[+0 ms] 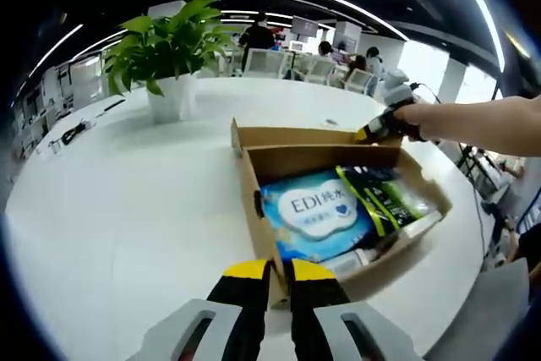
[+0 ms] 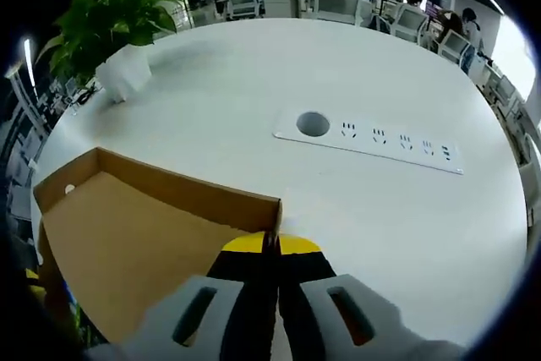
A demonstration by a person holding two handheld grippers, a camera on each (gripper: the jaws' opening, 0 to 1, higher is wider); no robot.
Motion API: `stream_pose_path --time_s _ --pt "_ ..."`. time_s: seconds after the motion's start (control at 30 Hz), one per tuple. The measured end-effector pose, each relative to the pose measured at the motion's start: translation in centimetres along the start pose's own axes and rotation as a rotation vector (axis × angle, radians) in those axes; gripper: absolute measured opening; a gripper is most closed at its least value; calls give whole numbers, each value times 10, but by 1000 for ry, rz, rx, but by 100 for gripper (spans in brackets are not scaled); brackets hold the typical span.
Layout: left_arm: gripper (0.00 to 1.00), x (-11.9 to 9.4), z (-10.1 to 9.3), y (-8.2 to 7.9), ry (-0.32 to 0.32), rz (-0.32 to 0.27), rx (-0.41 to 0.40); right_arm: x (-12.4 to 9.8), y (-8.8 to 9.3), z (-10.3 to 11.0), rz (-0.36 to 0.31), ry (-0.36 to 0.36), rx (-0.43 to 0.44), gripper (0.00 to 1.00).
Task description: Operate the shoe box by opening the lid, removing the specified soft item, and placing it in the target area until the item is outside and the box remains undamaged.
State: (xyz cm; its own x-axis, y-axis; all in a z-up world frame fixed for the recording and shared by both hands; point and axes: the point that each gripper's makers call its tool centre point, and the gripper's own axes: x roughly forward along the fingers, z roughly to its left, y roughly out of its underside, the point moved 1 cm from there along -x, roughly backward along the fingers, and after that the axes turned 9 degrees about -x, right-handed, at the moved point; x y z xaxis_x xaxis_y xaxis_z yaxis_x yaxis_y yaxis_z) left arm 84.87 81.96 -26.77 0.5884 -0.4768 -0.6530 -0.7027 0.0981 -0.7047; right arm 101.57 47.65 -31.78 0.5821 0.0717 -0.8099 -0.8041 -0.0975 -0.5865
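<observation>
The left gripper [image 1: 272, 281] is closest, with its jaws pinched on the near wall of the shoe box [image 1: 258, 179], so it holds the box steady on the white surface [image 1: 127, 192]. Just past it, inside the open box, lies the soft blue pack [image 1: 314, 216] with a dark green pack [image 1: 385, 196] beside it. At the far side, the right gripper [image 2: 270, 247] is clamped on the edge of the lid [image 2: 127, 243], which is swung back and open. I think the lid step is nearly done. To do it well, fold the lid back slowly and do not bend the cardboard. Keep the box pressed down. Farther off stand a potted plant [image 1: 169, 61] and a socket strip [image 2: 372, 143].
</observation>
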Motion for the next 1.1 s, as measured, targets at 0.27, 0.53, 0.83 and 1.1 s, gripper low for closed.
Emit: stream_pose_path --time_s 0.27,0.53,0.83,1.1 --pt "10 3 -1 -1 6 -6 18 3 -8 -4 -33 9 -22 6" --pt "15 7 0 -2 10 4 20 -5 -2 0 -27 9 -4 14" --pt "18 7 0 -3 12 18 25 -11 -3 2 -34 9 10 17" --pt "22 1 -1 -5 12 26 30 -24 -3 8 -37 5 10 19"
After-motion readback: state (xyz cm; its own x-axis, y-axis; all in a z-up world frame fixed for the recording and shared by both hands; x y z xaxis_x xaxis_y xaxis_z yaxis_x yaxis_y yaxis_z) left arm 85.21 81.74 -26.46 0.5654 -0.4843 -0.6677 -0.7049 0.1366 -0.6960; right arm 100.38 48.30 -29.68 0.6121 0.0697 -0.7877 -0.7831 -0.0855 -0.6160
